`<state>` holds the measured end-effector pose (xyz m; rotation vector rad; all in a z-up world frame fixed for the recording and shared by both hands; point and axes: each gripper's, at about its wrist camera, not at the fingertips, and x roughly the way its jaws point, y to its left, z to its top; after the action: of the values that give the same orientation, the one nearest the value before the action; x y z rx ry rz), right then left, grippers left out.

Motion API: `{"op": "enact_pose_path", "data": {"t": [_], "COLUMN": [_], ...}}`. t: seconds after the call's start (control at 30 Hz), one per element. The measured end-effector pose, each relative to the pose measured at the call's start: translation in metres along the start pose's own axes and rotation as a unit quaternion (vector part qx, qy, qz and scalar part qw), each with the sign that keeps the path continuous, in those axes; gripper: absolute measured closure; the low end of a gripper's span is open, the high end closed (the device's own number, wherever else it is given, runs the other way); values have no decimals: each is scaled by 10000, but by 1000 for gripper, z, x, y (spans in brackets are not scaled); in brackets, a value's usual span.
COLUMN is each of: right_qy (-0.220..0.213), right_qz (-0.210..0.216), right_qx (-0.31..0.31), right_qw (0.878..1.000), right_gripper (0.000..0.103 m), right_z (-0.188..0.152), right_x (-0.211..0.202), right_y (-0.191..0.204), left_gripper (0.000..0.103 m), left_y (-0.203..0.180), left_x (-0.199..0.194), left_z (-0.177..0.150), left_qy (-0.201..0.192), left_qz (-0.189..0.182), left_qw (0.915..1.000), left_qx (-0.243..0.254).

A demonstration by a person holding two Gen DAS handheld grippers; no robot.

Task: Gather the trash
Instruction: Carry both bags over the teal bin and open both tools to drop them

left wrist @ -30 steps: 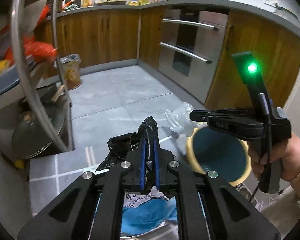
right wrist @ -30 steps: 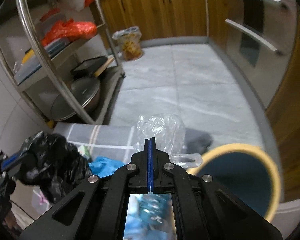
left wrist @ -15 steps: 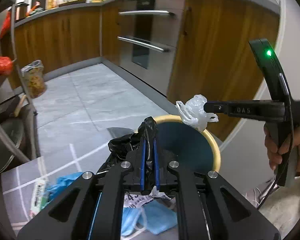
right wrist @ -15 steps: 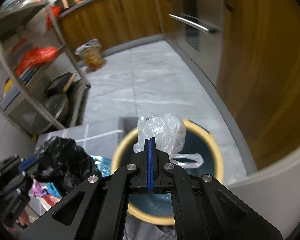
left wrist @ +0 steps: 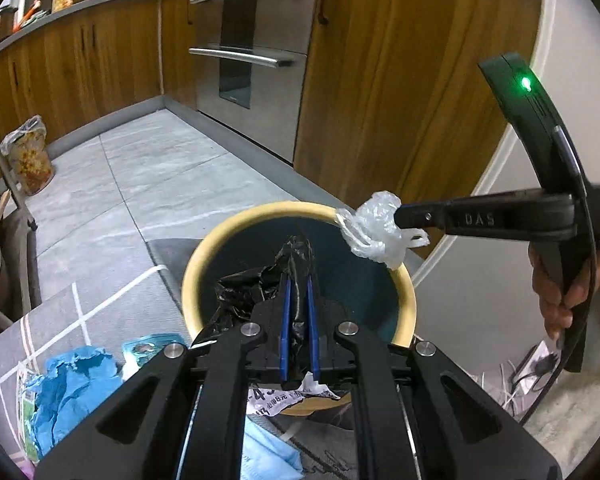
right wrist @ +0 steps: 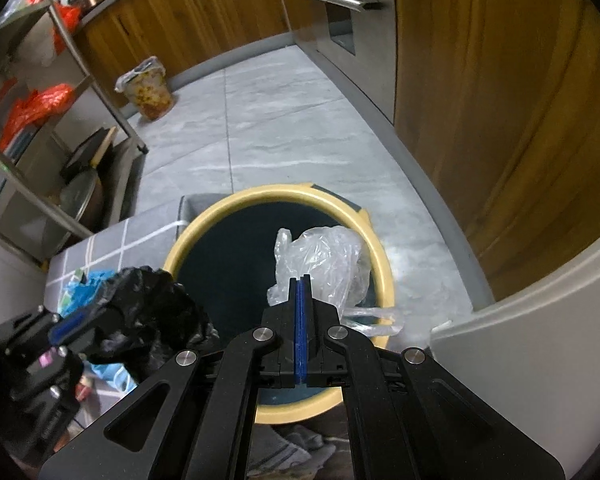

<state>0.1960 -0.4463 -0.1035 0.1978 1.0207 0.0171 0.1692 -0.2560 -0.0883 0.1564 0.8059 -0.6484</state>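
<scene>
Dim, warm indoor light; sharp frames, fisheye bending and dark corners.

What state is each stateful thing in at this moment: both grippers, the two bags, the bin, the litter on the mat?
left gripper: shut on the black bag, over the bin.
right gripper: shut on the clear bag, over the bin.
black bag: crumpled, held, not dropped.
clear bag: scrunched, held, not dropped.
bin: upright, open-topped, inside dark.
blue litter: lying on the mat, uncollected.

You can read "DAS" in raised letters on the right gripper (left wrist: 396, 216). The paper scrap (left wrist: 288, 398) under your left gripper (left wrist: 299, 300) shows "4" and small print too blurred to read.
</scene>
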Motion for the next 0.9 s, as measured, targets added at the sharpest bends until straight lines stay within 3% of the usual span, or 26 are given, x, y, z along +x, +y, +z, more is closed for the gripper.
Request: {"op": "enact_pose_path", "data": {"t": [0.13,0.23,0.47,0.67,0.73,0.9], "right_qy": [166,281,397,324,280,165], "right_qz": [-94,-110,-78,-100,-95,-83], "right_qx": [-124,-167,-209,-202,-217,-315], "right_qw": [9997,9994,9990,9992,9993,9993], "right_gripper": [102,102,97,72,67,64], "right_z": [-1,-1,2,6,7,5], "right_x": [9,17,26,22,18,8], "right_y": [0,1,7,10,13,24], "left_gripper": [96,89,42,11,5,6], "left_y": [-9,-10,-1,22,28,40], "left_x": [8,13,9,-8,-14,-28], "left_z": [-1,-1,1,0,-3,-11], "left_qy": [42,119,-6,-144,-165,-104], "left_qz": [9,30,196,318,408,672], "left_qw": [9999,9998,9998,9980,9967,9933], "left_qx": [138,151,-49,-531,-680,-932]}}
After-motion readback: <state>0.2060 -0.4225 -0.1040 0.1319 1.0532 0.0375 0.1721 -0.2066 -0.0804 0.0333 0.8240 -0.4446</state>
